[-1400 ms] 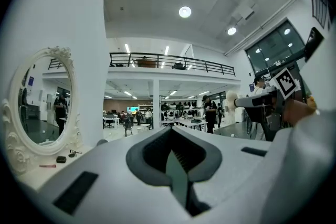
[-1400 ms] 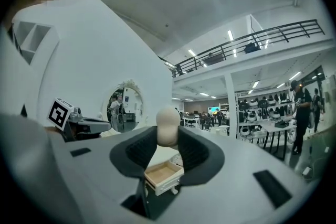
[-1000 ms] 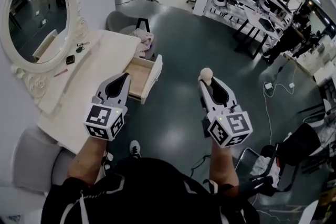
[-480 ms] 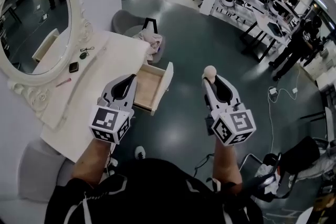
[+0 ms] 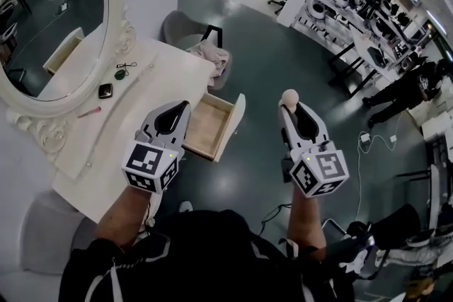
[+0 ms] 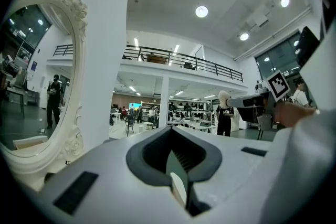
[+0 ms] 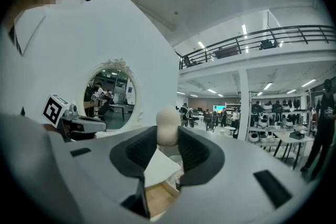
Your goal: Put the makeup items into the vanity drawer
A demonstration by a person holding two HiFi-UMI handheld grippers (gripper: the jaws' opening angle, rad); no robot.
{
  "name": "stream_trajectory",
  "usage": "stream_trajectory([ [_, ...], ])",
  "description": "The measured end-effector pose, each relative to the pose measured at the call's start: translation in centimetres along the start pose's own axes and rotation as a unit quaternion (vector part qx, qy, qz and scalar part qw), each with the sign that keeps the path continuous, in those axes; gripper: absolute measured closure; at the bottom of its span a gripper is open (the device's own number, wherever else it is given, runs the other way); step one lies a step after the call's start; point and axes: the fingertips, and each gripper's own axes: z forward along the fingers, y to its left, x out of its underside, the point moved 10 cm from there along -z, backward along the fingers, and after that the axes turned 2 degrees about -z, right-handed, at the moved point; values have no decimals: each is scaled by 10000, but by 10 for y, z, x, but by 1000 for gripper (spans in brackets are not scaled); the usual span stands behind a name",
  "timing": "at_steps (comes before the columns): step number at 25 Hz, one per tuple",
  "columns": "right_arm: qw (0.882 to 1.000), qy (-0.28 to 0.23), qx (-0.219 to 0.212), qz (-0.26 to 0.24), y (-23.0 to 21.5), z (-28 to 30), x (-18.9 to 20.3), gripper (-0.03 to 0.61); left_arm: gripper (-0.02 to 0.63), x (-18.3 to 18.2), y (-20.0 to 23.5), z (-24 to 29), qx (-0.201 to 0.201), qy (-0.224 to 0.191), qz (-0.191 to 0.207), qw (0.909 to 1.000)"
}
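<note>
Sponge half hidden in right tool

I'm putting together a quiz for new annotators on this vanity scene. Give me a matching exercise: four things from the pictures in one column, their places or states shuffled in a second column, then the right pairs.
Things:
1. beige sponge
2. drawer
3. small black case
4. pinkish cloth

Places or states:
A. lies on the vanity top by the mirror
B. pulled open
C. clamped in the jaws of the right gripper
D. draped over the grey chair

Pairs: 1-C, 2-B, 3-A, 4-D
</note>
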Motion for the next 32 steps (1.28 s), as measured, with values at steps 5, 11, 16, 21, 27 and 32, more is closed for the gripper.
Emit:
stream_trajectory([
  [5, 9999, -18, -100, 19, -2, 28, -2, 446, 611, 0, 17, 2, -118, 42, 7, 9999],
  [11, 9993, -112, -347, -39, -11, 73, 3, 446, 611, 4, 40, 7, -446, 46, 20, 9990],
  [16, 9981, -167, -600, 5, -30, 106, 8, 446, 611, 8, 46, 19, -756, 109, 20, 9971],
  [21, 9960, -234, -863, -2, -60, 139, 10, 446, 611, 6, 46, 45, -1060, 122, 42, 9943],
  [27, 9901, -284, -1372, -17, -96, 184, 15, 445, 611, 11, 44, 86, -1511, 173, 0, 9884],
  [32, 9831, -213, -1813, 111, -121, 222, 32, 443, 611, 15, 37, 114, -1980, 369, 176, 9794],
])
